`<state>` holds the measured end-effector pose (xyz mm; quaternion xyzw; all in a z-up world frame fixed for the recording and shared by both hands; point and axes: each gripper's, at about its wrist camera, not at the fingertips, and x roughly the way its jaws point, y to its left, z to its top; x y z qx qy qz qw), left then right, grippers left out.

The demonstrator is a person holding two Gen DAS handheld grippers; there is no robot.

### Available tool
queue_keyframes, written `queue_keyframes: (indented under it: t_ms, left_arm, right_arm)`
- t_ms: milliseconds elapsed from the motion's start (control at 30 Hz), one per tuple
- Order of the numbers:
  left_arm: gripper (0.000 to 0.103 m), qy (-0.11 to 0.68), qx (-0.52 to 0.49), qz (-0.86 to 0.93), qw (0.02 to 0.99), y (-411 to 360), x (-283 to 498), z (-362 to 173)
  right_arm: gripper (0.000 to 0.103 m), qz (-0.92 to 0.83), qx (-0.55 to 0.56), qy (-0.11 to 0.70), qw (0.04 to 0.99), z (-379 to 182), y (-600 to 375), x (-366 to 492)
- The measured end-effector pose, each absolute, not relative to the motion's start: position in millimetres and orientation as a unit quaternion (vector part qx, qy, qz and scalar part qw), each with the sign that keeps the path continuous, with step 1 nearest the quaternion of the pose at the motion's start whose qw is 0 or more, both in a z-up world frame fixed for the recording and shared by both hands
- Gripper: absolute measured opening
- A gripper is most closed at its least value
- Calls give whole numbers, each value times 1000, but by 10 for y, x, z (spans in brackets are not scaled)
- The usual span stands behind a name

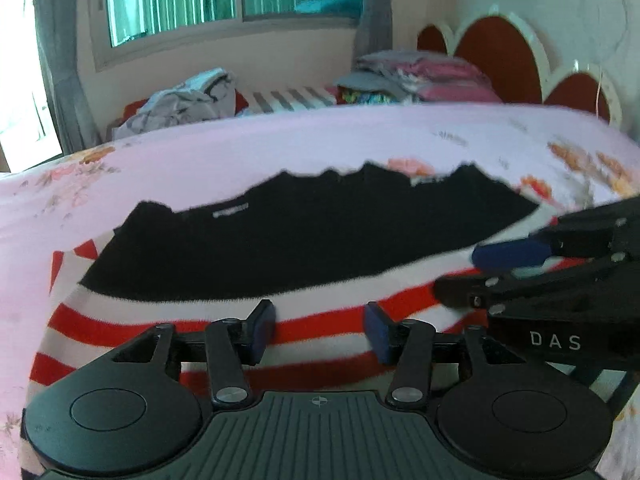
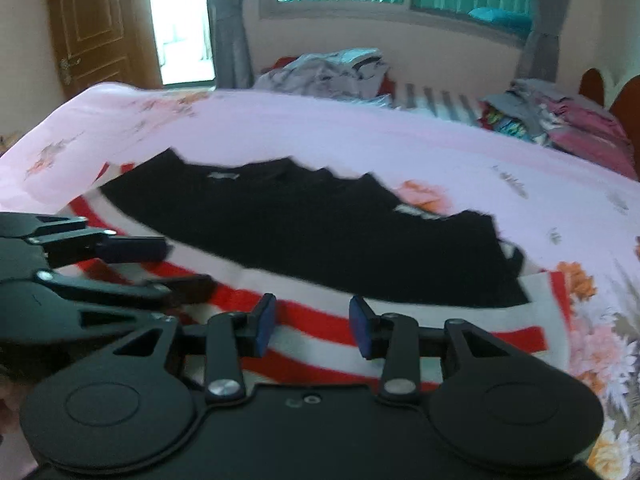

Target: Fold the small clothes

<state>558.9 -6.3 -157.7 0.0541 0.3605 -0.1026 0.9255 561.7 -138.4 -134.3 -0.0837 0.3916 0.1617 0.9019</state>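
Note:
A small garment with a black upper part (image 1: 304, 240) and red and white stripes (image 1: 320, 332) lies flat on the pink floral bed cover; it also shows in the right wrist view (image 2: 320, 236). My left gripper (image 1: 320, 330) is open and empty, just above the striped part near its front edge. My right gripper (image 2: 312, 326) is open and empty, also above the stripes. Each gripper shows in the other's view, the right one (image 1: 464, 276) at the garment's right side and the left one (image 2: 184, 268) at its left side.
The pink floral bed cover (image 1: 280, 152) spreads around the garment. A heap of grey clothes (image 1: 184, 100) lies at the back left. A stack of folded clothes (image 1: 416, 80) sits by the red headboard (image 1: 500, 56). A wooden door (image 2: 92, 20) stands far left.

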Motion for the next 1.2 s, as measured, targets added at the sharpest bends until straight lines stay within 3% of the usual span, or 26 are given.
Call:
queue_keyframes:
  t_ms: [267, 333, 400, 633, 867, 1200]
  left_arm:
    - [52, 362, 55, -57, 929, 481, 5420, -1495]
    - [65, 368, 27, -36, 929, 809, 5351, -1529]
    - [66, 368, -5, -36, 929, 1002, 5276, -1528]
    - [66, 350, -5, -63, 934, 655, 4925, -1372]
    - [67, 373, 46, -93, 922, 169, 4638, -1523]
    - [66, 370, 49, -75, 924, 550, 4495, -1483]
  right_arm:
    - [39, 79, -93, 407, 905, -1370, -1800, 5534]
    - [40, 50, -57, 418, 905, -1372, -2127, 5496]
    - [34, 41, -57, 424, 903, -1372, -2262, 5442]
    - [38, 96, -60, 409, 906, -1136, -1766, 5123]
    - [38, 125, -75, 458, 877, -1385, -1206, 4858]
    - [36, 67, -80, 453, 886, -1338, -1491, 4690]
